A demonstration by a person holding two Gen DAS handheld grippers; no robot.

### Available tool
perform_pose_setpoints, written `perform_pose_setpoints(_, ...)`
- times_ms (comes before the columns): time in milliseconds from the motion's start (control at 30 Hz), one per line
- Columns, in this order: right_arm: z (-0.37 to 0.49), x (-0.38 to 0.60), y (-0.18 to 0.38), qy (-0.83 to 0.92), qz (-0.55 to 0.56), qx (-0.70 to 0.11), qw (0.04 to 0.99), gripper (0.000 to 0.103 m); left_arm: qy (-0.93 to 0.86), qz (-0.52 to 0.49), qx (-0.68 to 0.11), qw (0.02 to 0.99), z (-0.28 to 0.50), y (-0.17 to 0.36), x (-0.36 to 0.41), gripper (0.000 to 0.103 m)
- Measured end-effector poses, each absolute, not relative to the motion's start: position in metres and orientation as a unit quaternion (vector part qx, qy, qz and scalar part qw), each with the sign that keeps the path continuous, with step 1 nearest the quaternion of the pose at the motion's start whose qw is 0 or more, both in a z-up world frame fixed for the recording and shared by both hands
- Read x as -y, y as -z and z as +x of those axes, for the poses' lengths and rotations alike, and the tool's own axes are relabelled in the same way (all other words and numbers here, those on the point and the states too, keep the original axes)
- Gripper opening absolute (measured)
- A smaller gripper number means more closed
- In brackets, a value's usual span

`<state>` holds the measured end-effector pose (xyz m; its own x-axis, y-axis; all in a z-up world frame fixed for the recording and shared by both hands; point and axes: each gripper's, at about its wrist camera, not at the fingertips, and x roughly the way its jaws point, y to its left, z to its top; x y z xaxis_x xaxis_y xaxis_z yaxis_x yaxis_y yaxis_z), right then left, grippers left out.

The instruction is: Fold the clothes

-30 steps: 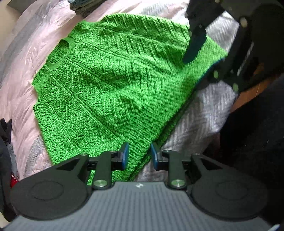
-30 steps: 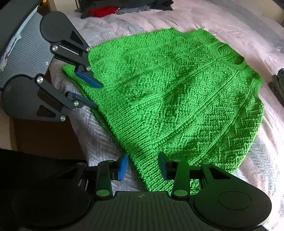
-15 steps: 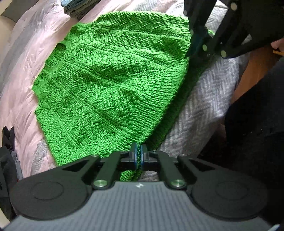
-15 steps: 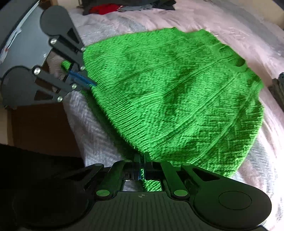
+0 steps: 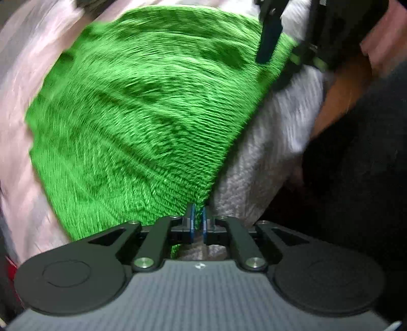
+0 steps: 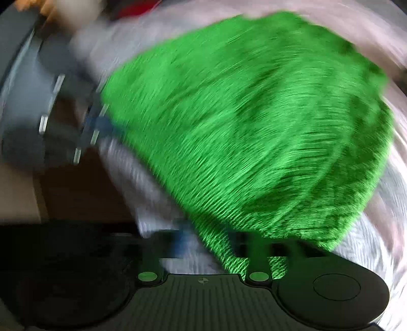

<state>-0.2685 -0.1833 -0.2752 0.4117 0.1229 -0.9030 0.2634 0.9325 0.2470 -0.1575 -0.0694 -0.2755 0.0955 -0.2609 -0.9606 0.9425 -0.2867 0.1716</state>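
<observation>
Green sweater covers the bed; right gripper crowds its far corner.

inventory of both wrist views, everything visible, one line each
green knitted sweater: 1, bright green, spread on the bed, near hem lifted
white textured blanket: 1, white-grey, under the sweater at the bed edge
pale pink bed cover: 1, pink, beyond and beside the sweater
dark clothes pile: 1, dark, far top edge, blurred
left gripper: 1, black with blue pads, shut on the hem
right gripper: 1, black, at the other hem corner, too blurred to judge
</observation>
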Motion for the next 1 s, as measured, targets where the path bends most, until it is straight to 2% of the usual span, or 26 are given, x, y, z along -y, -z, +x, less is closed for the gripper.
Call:
perform_pose_setpoints(67, -0.269, 0.205, 0.266, 0.078, 0.24, -0.51, 0.823, 0.066, 0.588, 0.476, -0.361, 0.545, -0.136, 0.265, 0.076, 0.012)
perform_pose_setpoints(133, -0.263, 0.229, 0.268, 0.124, 0.307, -0.482, 0.811, 0.066, 0.579, 0.409, -0.403, 0.579, -0.115, 0.254, 0.083, 0.02)
perform_pose_setpoints(233, -0.24, 0.244, 0.283, 0.167, 0.351, -0.464, 0.796, 0.065, 0.556, 0.323, -0.454, 0.617, -0.09, 0.245, 0.095, 0.02)
perform_pose_setpoints(367, -0.212, 0.23, 0.311, 0.186, 0.311, -0.478, 0.8, 0.065, 0.522, 0.325, -0.478, 0.627, -0.09, 0.274, 0.118, 0.021)
perform_pose_setpoints(467, -0.204, 0.205, 0.339, 0.157, 0.25, -0.537, 0.79, 0.065, 0.496, 0.326, -0.495, 0.634, -0.091, 0.295, 0.136, 0.021)
perform_pose_setpoints(567, -0.225, 0.182, 0.344, 0.136, 0.21, -0.555, 0.793, 0.065, 0.5, 0.345, -0.48, 0.633, -0.104, 0.302, 0.111, 0.021)
perform_pose_setpoints(767, -0.278, 0.174, 0.337, 0.124, 0.246, -0.586, 0.762, 0.065, 0.491, 0.342, -0.494, 0.631, -0.11, 0.295, 0.059, 0.021)
perform_pose_setpoints(1000, -0.291, 0.201, 0.311, 0.138, 0.318, -0.59, 0.729, 0.066, 0.46, 0.343, -0.53, 0.625, -0.1, 0.269, 0.057, 0.021)
